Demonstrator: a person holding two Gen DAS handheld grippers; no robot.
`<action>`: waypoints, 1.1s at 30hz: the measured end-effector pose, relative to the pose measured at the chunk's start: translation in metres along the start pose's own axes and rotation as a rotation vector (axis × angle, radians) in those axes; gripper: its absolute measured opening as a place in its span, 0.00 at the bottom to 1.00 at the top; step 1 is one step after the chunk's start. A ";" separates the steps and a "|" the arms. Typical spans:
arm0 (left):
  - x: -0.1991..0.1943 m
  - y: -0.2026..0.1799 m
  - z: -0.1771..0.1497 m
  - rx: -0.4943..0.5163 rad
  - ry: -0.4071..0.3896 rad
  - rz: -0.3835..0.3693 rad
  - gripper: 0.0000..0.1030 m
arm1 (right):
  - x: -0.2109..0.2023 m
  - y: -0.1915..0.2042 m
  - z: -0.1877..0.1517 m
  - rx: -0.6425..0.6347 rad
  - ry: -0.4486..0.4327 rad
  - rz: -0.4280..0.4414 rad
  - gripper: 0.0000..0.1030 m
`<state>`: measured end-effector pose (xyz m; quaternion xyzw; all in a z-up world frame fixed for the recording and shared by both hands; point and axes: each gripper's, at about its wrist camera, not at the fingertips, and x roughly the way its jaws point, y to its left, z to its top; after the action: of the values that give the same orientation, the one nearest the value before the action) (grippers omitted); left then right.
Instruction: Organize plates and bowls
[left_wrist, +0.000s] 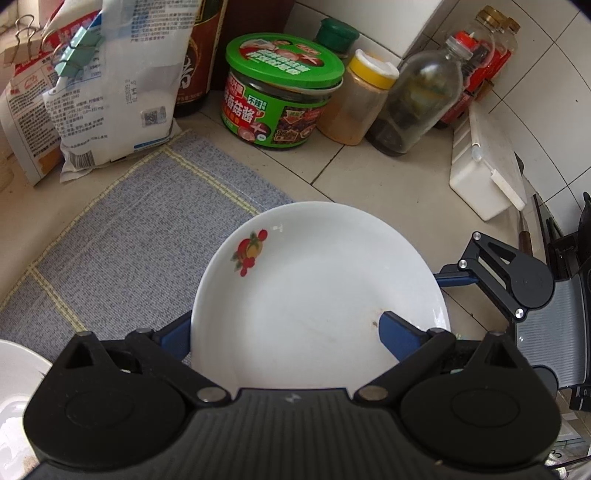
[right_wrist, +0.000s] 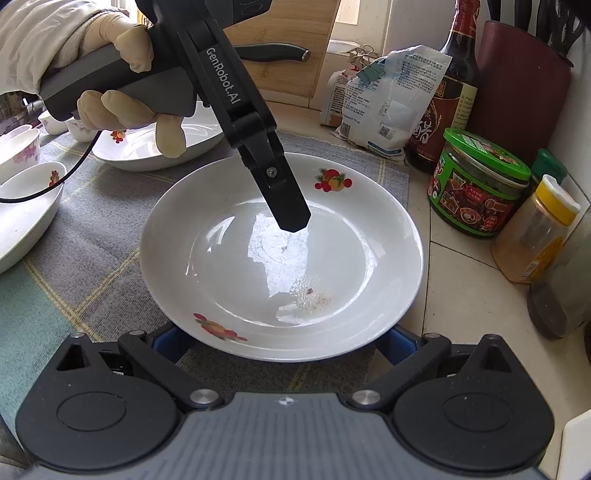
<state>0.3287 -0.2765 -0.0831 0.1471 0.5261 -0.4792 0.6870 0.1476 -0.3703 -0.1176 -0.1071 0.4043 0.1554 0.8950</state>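
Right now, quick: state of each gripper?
Left gripper: open, over the white round fruit-printed plate, holding nothing.
Right gripper: open, tips hidden by that plate's near rim.

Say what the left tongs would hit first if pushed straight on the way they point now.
Most likely the white plate: the left tongs angle steeply down over it, one finger above its well. How close the tip is stays unclear.

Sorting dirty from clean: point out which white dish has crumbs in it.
The round plate nearest the right gripper, with brownish specks in its well. The dish behind it and the dish at the left edge show none.
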 end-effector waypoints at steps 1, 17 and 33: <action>-0.003 -0.001 -0.001 0.003 -0.008 0.006 0.97 | -0.002 0.000 0.000 0.003 -0.001 -0.001 1.00; -0.089 -0.065 -0.055 0.086 -0.278 0.140 0.98 | -0.047 0.020 -0.013 0.063 -0.033 -0.124 1.00; -0.119 -0.119 -0.160 -0.081 -0.395 0.295 0.98 | -0.060 0.072 -0.023 0.039 -0.123 -0.015 1.00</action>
<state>0.1402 -0.1626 -0.0090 0.0983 0.3732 -0.3716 0.8444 0.0682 -0.3221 -0.0918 -0.0830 0.3506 0.1472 0.9212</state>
